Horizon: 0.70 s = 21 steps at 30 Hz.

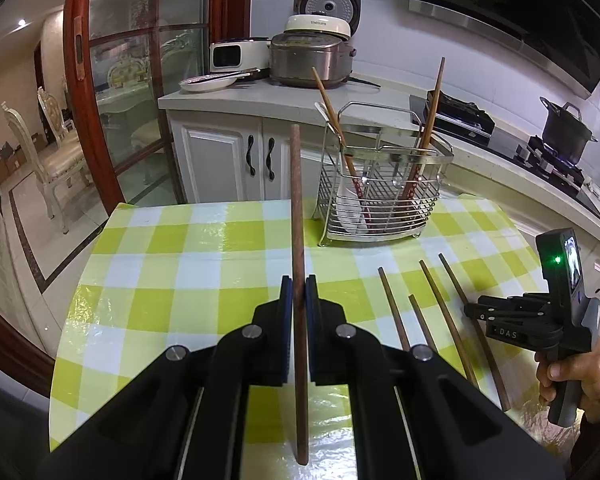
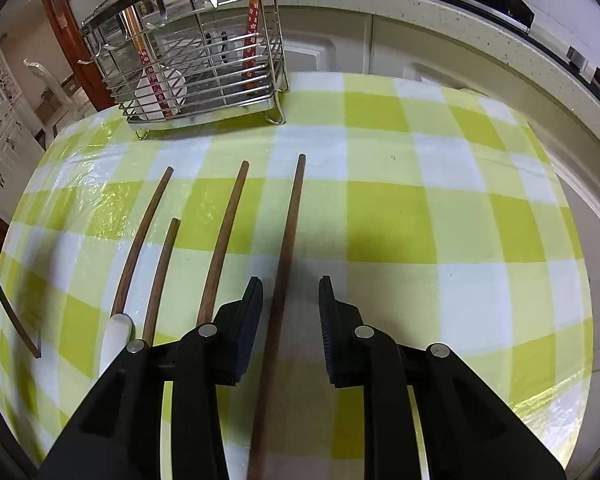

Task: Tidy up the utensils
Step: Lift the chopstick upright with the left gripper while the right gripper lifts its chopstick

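Left gripper (image 1: 299, 288): its blue pads are closed on a dark wooden chopstick (image 1: 298, 240), which is held lifted above the table with its far end pointing toward the cabinets.
Right gripper (image 2: 291, 292): jaws spread apart, gripping nothing; it sits low over the right-hand chopstick (image 2: 286, 236), which lies on the cloth between the fingers without touching either.
Loose chopsticks: three more (image 2: 224, 240) lie on the table just left of that one, roughly side by side, tips pointing far.
Spoon: a white handle (image 2: 114, 336) shows near the left finger of the right gripper.
Wire rack (image 1: 380, 184): stands at the far side of the table; two red-patterned chopsticks (image 1: 416, 172) lean upright inside, with a white dish.
Table (image 2: 440, 220): covered with a green-and-white check cloth.
Far counter: rice cooker (image 1: 312, 56) at the far left, black pot (image 1: 566, 130) on the stove at the far right.
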Available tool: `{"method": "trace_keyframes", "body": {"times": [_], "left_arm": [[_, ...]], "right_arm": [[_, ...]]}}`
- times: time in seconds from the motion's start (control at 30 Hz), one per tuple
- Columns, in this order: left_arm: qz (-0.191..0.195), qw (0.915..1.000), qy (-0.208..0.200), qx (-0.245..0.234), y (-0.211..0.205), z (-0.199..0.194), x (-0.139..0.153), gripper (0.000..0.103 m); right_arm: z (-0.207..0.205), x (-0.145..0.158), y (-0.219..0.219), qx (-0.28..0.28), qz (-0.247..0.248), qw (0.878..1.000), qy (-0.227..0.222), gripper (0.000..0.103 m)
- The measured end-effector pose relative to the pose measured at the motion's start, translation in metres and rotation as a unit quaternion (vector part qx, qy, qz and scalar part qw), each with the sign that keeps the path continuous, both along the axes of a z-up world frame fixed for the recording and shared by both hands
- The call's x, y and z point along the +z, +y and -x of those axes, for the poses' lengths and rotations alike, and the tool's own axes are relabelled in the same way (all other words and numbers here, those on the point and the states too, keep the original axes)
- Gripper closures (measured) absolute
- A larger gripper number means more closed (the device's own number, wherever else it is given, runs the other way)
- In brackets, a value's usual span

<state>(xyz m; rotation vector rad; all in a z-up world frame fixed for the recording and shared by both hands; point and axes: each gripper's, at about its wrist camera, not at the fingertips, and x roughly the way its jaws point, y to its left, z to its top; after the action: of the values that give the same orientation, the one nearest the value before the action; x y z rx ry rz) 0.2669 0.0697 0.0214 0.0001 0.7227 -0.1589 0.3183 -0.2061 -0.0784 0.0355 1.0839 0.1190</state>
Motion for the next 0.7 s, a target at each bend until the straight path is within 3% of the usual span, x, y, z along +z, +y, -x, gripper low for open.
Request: {"method": "trace_keyframes", "body": {"times": [0.3, 0.5, 0.7], "left_arm": [[0.005, 1.0000, 0.001, 0.002, 0.003, 0.002, 0.000, 0.097], [0.004, 1.0000, -0.003, 0.003, 0.005, 0.003, 0.003, 0.097], [0.004, 1.0000, -0.005, 0.000, 0.002, 0.003, 0.006, 0.097]], "right_arm": [[-0.004, -0.003, 0.013, 0.012, 0.043, 0.999, -0.011, 0.086], [0.001, 0.001, 0.011, 0.025, 0.021, 0.999, -0.016, 0.093], [0.016, 0.037, -0.001, 0.020, -0.001, 0.998, -0.062, 0.094]]}}
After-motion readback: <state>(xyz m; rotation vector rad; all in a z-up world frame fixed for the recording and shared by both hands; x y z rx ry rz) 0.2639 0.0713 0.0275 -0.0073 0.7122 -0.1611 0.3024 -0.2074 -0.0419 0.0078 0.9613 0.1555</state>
